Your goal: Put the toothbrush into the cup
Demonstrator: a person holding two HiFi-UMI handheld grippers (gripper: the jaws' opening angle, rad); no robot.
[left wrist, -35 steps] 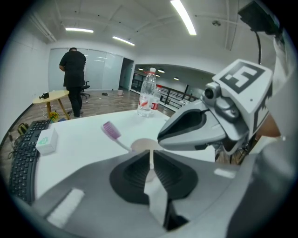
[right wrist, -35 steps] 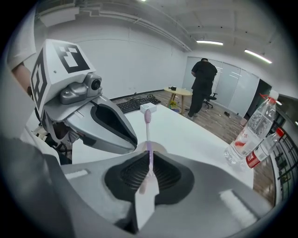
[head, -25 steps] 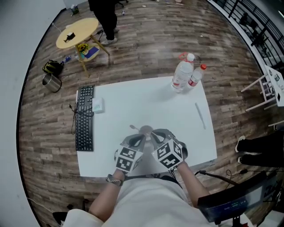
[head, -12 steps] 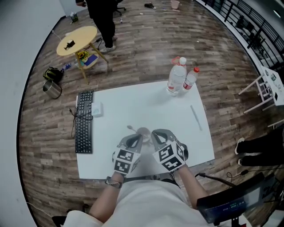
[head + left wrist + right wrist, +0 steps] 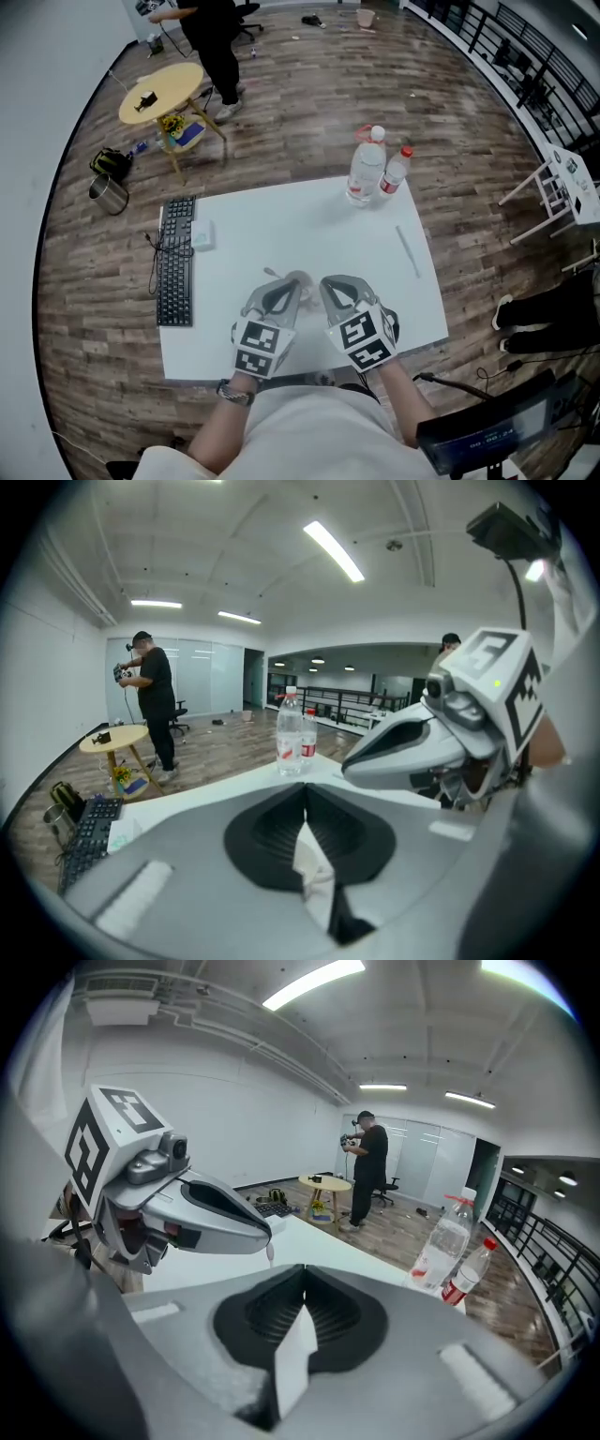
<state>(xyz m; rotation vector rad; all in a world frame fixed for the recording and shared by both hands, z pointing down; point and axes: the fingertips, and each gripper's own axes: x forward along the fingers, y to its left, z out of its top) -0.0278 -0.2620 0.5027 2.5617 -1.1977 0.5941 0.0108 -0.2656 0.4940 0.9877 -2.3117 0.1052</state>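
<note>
A small translucent cup (image 5: 300, 278) stands on the white table (image 5: 281, 216) just beyond both gripper tips. A thin pale stick (image 5: 270, 273), apparently the toothbrush, leans out of it to the upper left. Its white tip (image 5: 270, 1252) shows under the left gripper's nose in the right gripper view. My left gripper (image 5: 291, 285) (image 5: 305, 794) hangs above the table with its jaws together. My right gripper (image 5: 327, 284) (image 5: 303, 1274) hangs beside it, jaws also together. I see nothing held in either. The cup itself is hidden in both gripper views.
A long thin pale rod (image 5: 407, 251) lies near the table's right edge. Two water bottles (image 5: 364, 173) stand at the far edge. A keyboard (image 5: 175, 261) and small white box (image 5: 202, 234) lie on the left. A person (image 5: 211, 28) stands by a round wooden table (image 5: 161, 80).
Both grippers have lifted a little toward the camera and look larger. The cup and the stick in it have stayed on the table.
</note>
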